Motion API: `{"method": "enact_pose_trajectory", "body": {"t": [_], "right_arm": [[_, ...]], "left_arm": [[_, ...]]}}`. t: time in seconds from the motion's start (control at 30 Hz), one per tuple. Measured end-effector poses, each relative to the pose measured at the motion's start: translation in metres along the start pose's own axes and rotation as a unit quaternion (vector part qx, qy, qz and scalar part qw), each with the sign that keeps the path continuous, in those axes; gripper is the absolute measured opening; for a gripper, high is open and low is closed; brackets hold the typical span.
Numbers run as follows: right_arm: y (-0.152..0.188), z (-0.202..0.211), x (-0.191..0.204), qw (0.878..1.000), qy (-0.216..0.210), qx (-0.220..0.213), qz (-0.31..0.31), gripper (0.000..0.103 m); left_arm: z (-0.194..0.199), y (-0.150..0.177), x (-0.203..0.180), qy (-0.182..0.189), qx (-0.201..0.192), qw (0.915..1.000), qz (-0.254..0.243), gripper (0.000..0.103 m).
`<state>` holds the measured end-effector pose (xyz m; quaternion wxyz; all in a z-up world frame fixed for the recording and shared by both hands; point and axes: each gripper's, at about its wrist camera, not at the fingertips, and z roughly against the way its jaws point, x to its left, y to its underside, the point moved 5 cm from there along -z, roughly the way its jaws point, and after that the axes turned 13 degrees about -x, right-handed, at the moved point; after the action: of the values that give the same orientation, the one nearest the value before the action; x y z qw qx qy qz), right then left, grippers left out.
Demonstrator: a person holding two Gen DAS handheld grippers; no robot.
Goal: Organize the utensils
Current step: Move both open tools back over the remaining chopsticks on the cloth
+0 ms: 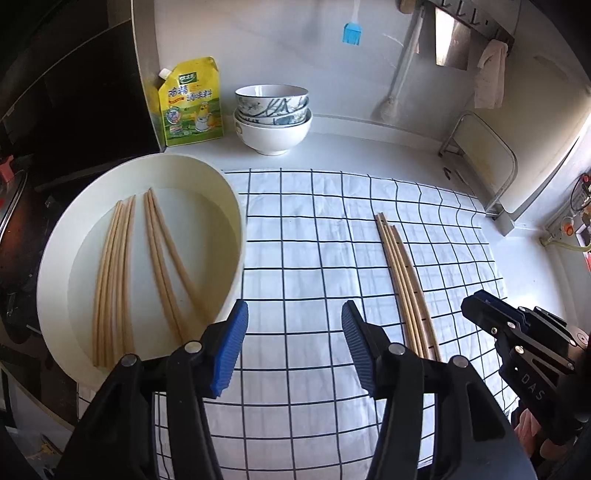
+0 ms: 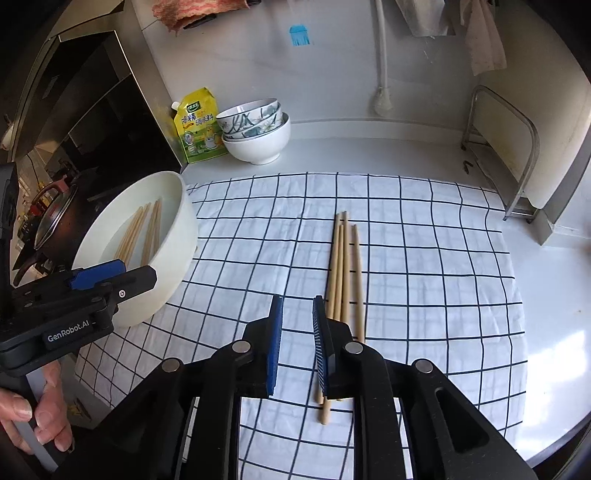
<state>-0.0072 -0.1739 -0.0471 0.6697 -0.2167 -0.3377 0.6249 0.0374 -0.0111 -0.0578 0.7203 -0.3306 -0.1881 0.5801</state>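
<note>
Several wooden chopsticks [image 1: 155, 266] lie in water in a white basin [image 1: 55, 258] at the left; the basin also shows in the right wrist view [image 2: 177, 251]. Several more chopsticks [image 2: 345, 266] lie side by side on the checked cloth [image 2: 424, 258], also in the left wrist view [image 1: 404, 280]. My left gripper [image 1: 294, 314] is open and empty above the cloth, beside the basin's near rim. My right gripper [image 2: 297, 306] is narrowly open and empty, just left of the near ends of the cloth's chopsticks.
Stacked bowls [image 1: 272, 118] and a yellow refill pouch [image 1: 192, 103] stand at the back by the wall. A metal rack [image 2: 506, 155] stands at the right. A dark stove with a pot [image 2: 51, 214] lies left of the basin. A blue brush [image 1: 352, 33] hangs on the wall.
</note>
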Motion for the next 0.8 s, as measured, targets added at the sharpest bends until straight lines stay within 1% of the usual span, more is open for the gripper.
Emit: {"method": "enact_pose_trajectory", "body": {"t": [0.17,0.3,0.43,0.63,0.8], "right_arm": [[0.009,-0.007,-0.026,1.000,0.015,0.011,-0.008,0.022],[0.021,-0.017,-0.044,0.999,0.024,0.027,-0.015,0.022],[0.033,-0.030,-0.055,0.999,0.017,0.042,-0.019,0.030],[0.047,-0.052,-0.066,0.998,0.024,0.061,-0.013,0.030],[0.051,-0.065,-0.069,0.998,0.021,0.062,-0.010,0.030]], "left_arm": [[-0.013,0.002,-0.024,0.013,0.010,0.9998,-0.014,0.055],[-0.024,0.006,-0.039,0.020,0.018,0.9994,-0.020,0.058],[-0.038,0.016,-0.051,0.023,0.031,0.9990,-0.025,0.058],[-0.057,0.031,-0.058,0.021,0.052,0.9981,-0.027,0.061],[-0.069,0.040,-0.060,0.024,0.062,0.9976,-0.021,0.061]]}}
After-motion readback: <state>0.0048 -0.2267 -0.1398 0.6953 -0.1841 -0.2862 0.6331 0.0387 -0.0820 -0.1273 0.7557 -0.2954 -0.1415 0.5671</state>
